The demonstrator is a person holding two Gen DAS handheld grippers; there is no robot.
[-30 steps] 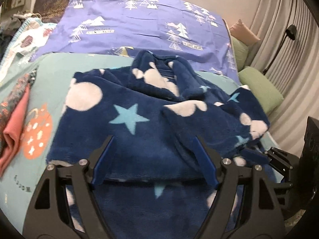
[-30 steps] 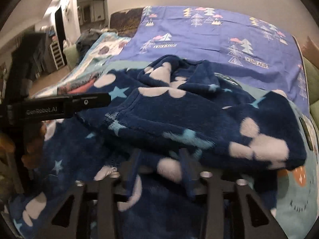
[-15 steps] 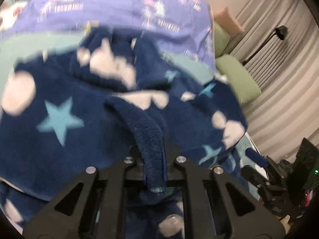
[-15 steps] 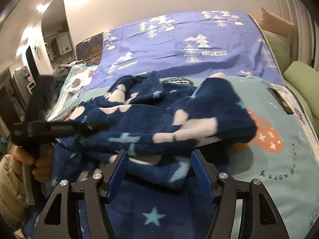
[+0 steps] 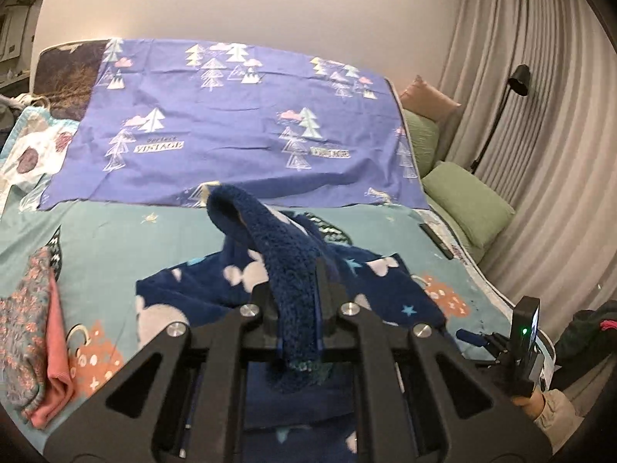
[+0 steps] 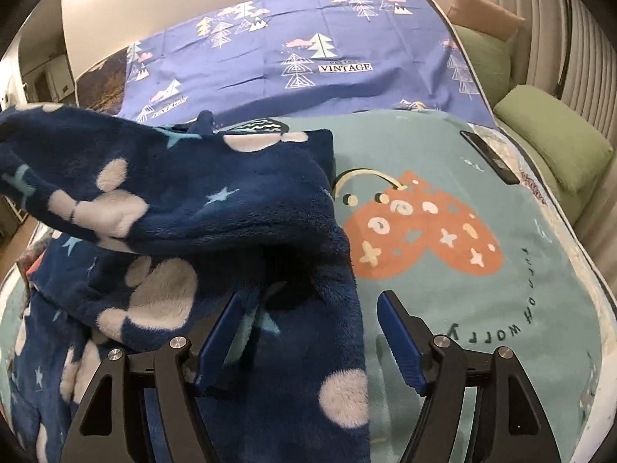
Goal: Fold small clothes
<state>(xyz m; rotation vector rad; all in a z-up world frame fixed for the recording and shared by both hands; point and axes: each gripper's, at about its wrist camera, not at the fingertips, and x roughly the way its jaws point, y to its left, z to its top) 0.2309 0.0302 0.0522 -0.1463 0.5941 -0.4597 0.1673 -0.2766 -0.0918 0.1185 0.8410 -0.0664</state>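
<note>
Fleece garment (image 5: 216, 289), navy blue and plushy, printed with white blobs and pale blue stars, spread over a teal bedcover (image 5: 115, 239) with orange heart-shaped prints. Left gripper (image 5: 297, 308), black with blue pads, clamped tight on a thick folded edge of that fleece, the held strip arching up toward 12 o'clock in the left wrist view and drooping back down at its tip. Rest of the garment lying at 9 to 3 o'clock around the clamped strip, flat on the bedcover.

Right gripper (image 6: 308, 339), jaws apart and just been opening further, pressing on nothing. Fleece edge hanging between the blue pads, nearer the pad at 9 o'clock; pad at 3 o'clock standing clear over bare teal cover. Lifted fold of fleece stretching toward 10 o'clock in the right wrist view, raised off the bed.

Purple sheet (image 5: 239, 123) with white tree prints and the word VINTAGE at 12 o'clock, beyond the bedcover. Folded pink and floral cloth (image 5: 34, 347) at 9 o'clock in the left wrist view, well apart from the fleece. Green cushions (image 5: 466, 200) at 2 o'clock, black floor lamp (image 5: 501, 115) before grey pleated curtains (image 5: 540, 135). Person's hand (image 5: 530, 399) at 4 o'clock, gripping the other tool's handle.
</note>
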